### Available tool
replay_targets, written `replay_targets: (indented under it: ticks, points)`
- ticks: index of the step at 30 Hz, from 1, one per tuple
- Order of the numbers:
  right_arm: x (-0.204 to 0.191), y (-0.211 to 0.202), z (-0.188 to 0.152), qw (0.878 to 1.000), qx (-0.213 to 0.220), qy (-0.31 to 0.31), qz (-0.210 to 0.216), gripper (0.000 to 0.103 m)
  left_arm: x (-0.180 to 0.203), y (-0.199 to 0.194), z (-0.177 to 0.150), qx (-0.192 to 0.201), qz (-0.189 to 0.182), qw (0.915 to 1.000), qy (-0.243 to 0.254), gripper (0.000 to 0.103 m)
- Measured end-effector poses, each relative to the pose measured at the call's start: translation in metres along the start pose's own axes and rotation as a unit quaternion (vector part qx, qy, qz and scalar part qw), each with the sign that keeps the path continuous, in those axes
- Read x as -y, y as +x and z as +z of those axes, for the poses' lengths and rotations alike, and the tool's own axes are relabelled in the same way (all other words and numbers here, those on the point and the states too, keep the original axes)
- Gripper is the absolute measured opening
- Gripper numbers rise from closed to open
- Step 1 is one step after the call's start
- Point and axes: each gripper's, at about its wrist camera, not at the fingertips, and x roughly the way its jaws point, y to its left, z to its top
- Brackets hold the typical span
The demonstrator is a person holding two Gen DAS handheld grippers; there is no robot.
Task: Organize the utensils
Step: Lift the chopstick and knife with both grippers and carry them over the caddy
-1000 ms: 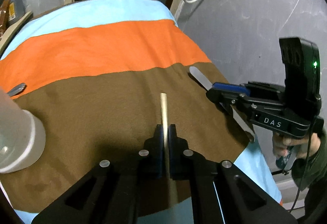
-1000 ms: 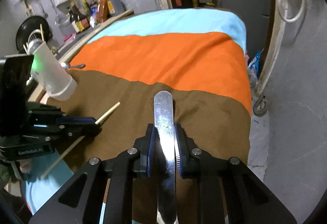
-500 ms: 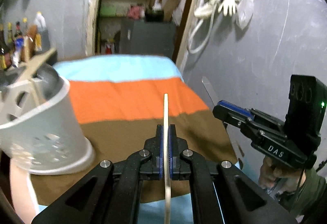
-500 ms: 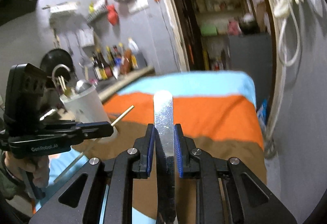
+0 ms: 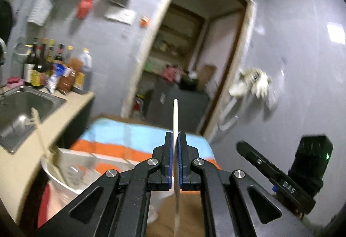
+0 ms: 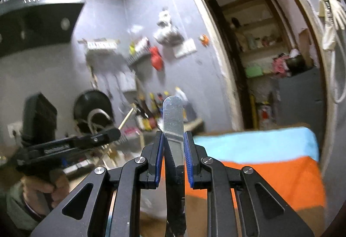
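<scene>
The chopstick [image 5: 175, 120] sits pinched tight in the left gripper [image 5: 175, 163], up above the white holder [image 5: 64, 170] on the striped cloth [image 5: 129, 139]. The butter knife [image 6: 173, 120] is clamped in the right gripper [image 6: 173, 159], to the right of the holder, near the doorway [image 6: 266, 64].

Holder [image 5: 64, 170] left of cloth [image 5: 138, 139], sink [image 5: 23, 105] further left, doorway [image 5: 190, 68] behind.

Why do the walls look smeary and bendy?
Left wrist view: blur smears the wall and doorway, while the left tool and chopstick stay sharp. Right wrist view: the fisheye bends the doorway; the knife is crisp.
</scene>
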Motion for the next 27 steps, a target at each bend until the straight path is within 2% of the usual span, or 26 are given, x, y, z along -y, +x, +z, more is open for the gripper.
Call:
replay_targets:
  ticks: [5,10,16,22,27]
  points:
    - [-0.009,0.033,0.014,0.997,0.042,0.038,0.057,0.016,-0.048,-0.008,0.028,0.045,0.017,0.9982,-0.035,0.002]
    - [-0.018,0.061,0.022,0.991,0.085,0.061,0.087,0.016,-0.097,-0.016,0.044,0.115,0.001,0.9899,-0.083,0.002]
    - [-0.022,0.080,0.017,0.987,0.123,0.061,0.081,0.016,-0.127,-0.020,0.051,0.173,0.019,0.9811,-0.085,0.002]
    - [-0.024,0.091,0.007,0.988,0.141,0.046,0.052,0.016,-0.129,-0.024,0.033,0.230,0.074,0.9680,-0.068,0.002]
    - [-0.020,0.095,-0.001,0.987,0.148,0.055,0.039,0.016,-0.129,-0.024,0.021,0.256,0.113,0.9581,-0.063,0.002]
